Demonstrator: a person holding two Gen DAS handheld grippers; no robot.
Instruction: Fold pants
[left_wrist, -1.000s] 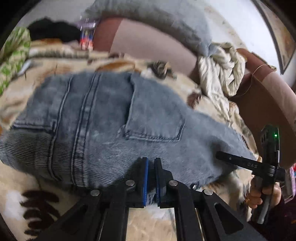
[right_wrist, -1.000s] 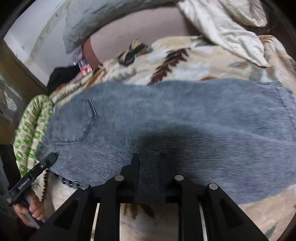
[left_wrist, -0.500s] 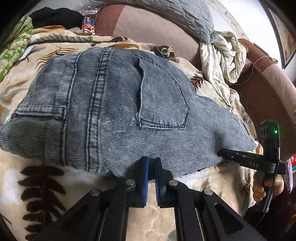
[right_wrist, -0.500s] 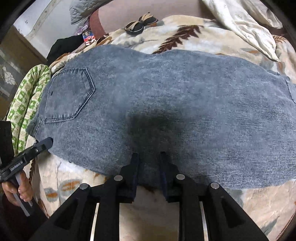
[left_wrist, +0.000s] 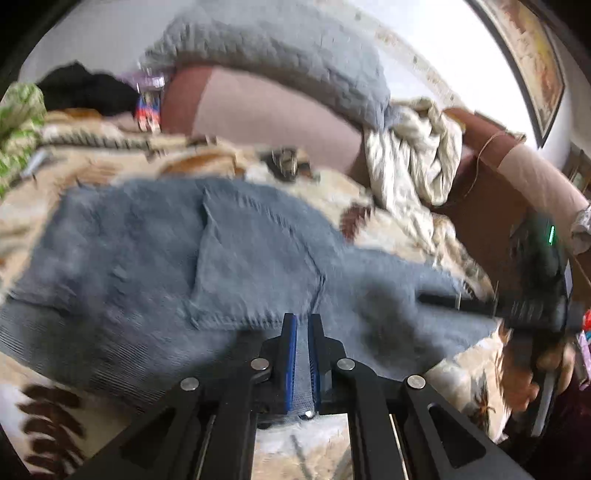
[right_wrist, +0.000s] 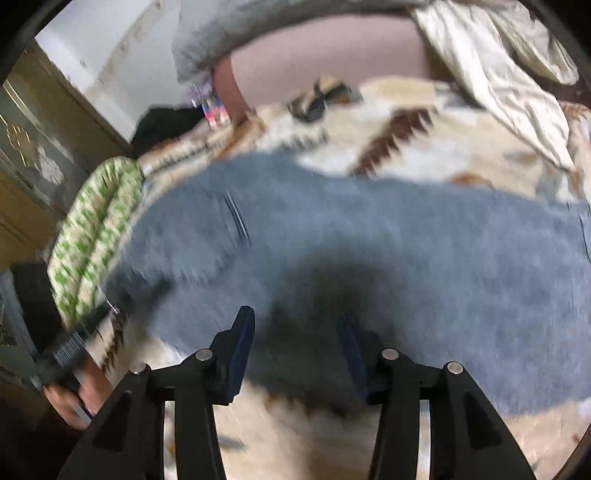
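Note:
Grey-blue jeans lie folded lengthwise across a patterned blanket, back pocket up; they also fill the right wrist view. My left gripper is shut on the jeans' near edge, with denim between its blue pads. My right gripper is open, its fingers spread over the jeans' near edge and holding nothing. The right gripper also shows at the right of the left wrist view. Both views are motion-blurred.
The cream and brown blanket covers a sofa with a brown backrest. A grey cushion and a crumpled cream cloth lie at the back. A green patterned cloth lies at the left.
My right gripper has opened and let go of the jeans' edge. Both grippers have dropped lower and nearer to the jeans; the left one stays shut on the denim.

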